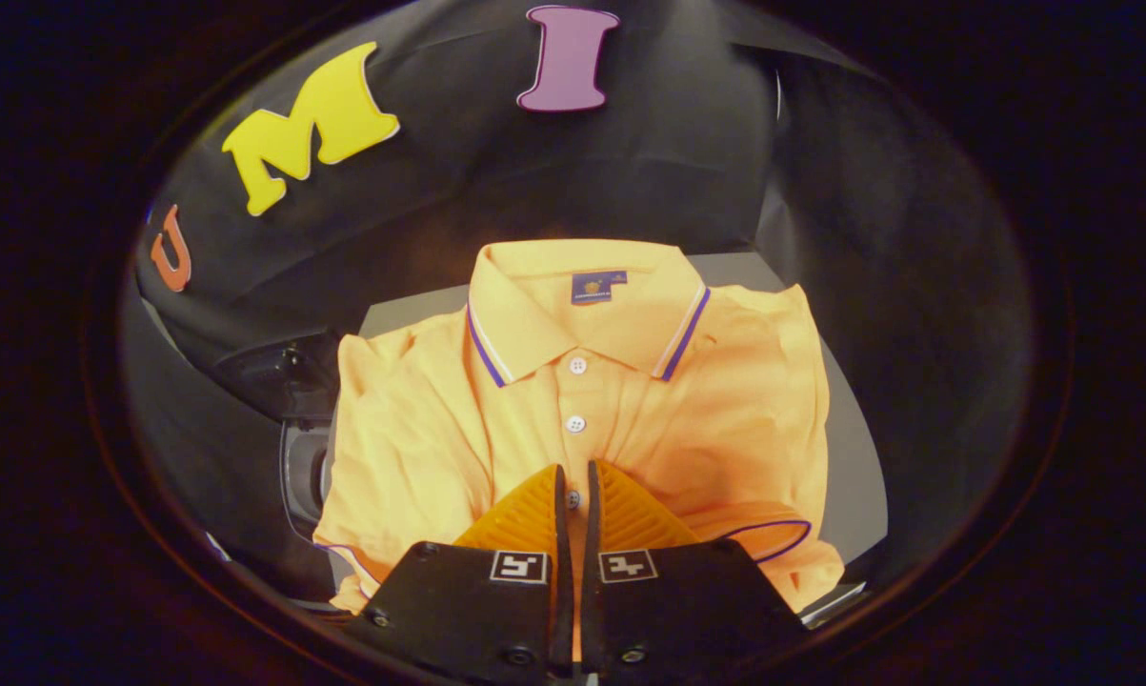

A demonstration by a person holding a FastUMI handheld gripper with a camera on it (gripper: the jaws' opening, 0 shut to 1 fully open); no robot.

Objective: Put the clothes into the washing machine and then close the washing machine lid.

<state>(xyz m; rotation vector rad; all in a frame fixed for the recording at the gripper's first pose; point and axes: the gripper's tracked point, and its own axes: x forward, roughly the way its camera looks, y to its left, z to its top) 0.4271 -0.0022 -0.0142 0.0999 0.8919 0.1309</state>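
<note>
Lying folded on a grey surface (849,476), an orange polo shirt (573,400) is seen just ahead of and under the gripper (575,476). Black cloth is hung beyond it. The fingers are brought nearly together over the button strip; whether cloth is pinched cannot be told.

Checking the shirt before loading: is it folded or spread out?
Folded: the orange polo shirt lies buttoned, collar up, sleeves tucked under. The gripper pinches its placket, fingers nearly together.
</note>
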